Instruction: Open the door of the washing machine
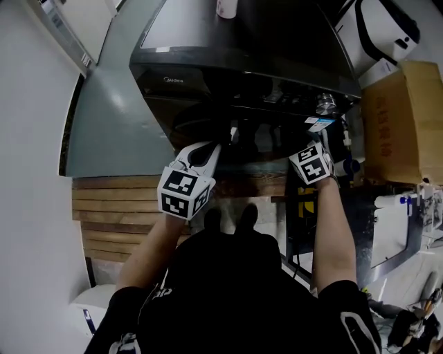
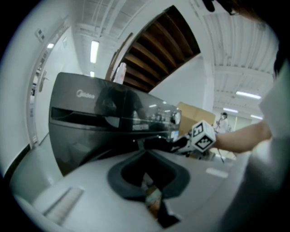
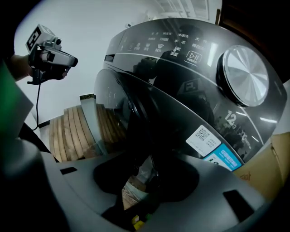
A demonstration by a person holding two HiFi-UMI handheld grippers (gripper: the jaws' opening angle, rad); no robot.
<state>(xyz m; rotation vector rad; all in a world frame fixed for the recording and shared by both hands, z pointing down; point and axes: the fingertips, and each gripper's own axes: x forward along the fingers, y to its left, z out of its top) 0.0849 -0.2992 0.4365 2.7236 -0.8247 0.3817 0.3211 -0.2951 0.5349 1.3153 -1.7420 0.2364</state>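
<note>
The dark washing machine (image 1: 208,62) stands in front of me with its round door (image 1: 208,124) on the front. In the right gripper view the door's glass (image 3: 108,90) curves off to the left, and its dark rim (image 3: 147,136) runs down into my right gripper (image 3: 145,181). That gripper is open, with the rim between its jaws, at the door's right edge (image 1: 304,148). My left gripper (image 1: 208,153) hangs shut and empty before the door's left side, apart from it. The left gripper view (image 2: 152,199) looks across the machine at the right gripper's marker cube (image 2: 201,136).
A silver dial (image 3: 247,68) and stickers (image 3: 204,138) sit on the panel above the door. A white bottle (image 1: 226,7) stands on the machine's top. A cardboard box (image 1: 401,124) is to the right, wooden planks (image 1: 111,207) lie below left, and a white wall (image 1: 28,173) is at the left.
</note>
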